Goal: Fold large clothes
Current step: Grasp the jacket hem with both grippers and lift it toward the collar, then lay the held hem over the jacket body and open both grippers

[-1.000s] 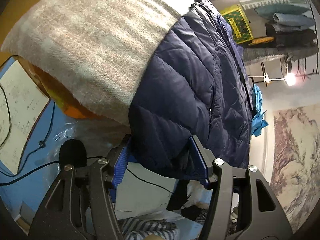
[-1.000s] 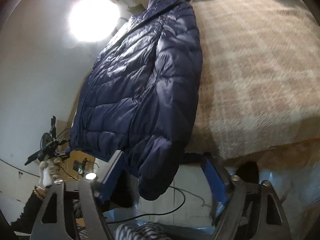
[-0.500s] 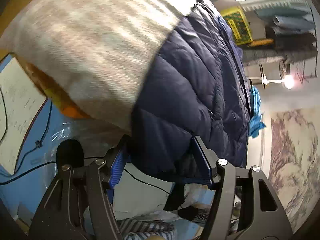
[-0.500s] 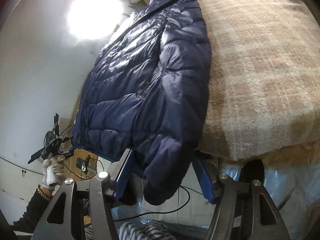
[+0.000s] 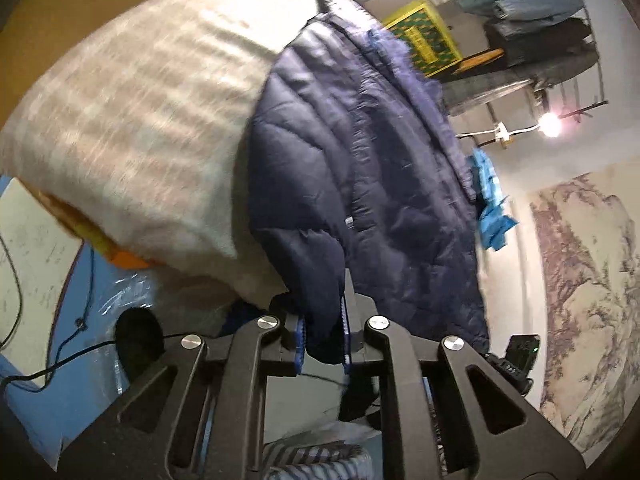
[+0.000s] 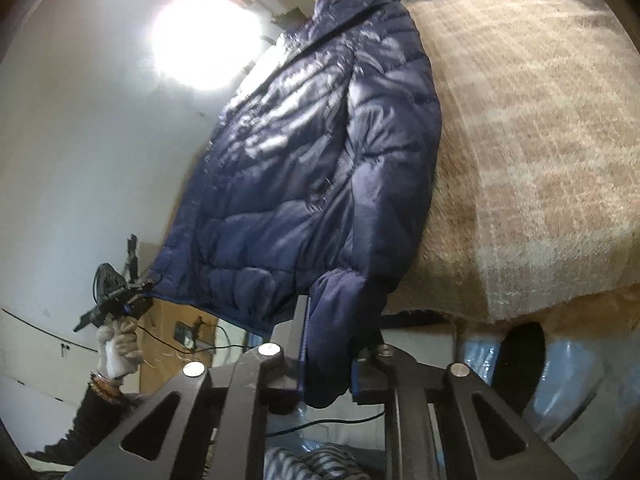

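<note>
Left gripper (image 5: pixel 323 336) has just closed, clamped on a cuff of the navy puffer jacket (image 5: pixel 360 168). Right gripper (image 6: pixel 325 354) likewise just closed on the other cuff. Jacket lies spread on the beige blanket (image 6: pixel 540 128); beyond it, blurred, apparently folded clothes on a rack (image 5: pixel 536 4).

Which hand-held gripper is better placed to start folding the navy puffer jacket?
Neither, probably. The left hand-held gripper and the right hand-held gripper have each just closed on a cuff of the navy puffer jacket.
</note>
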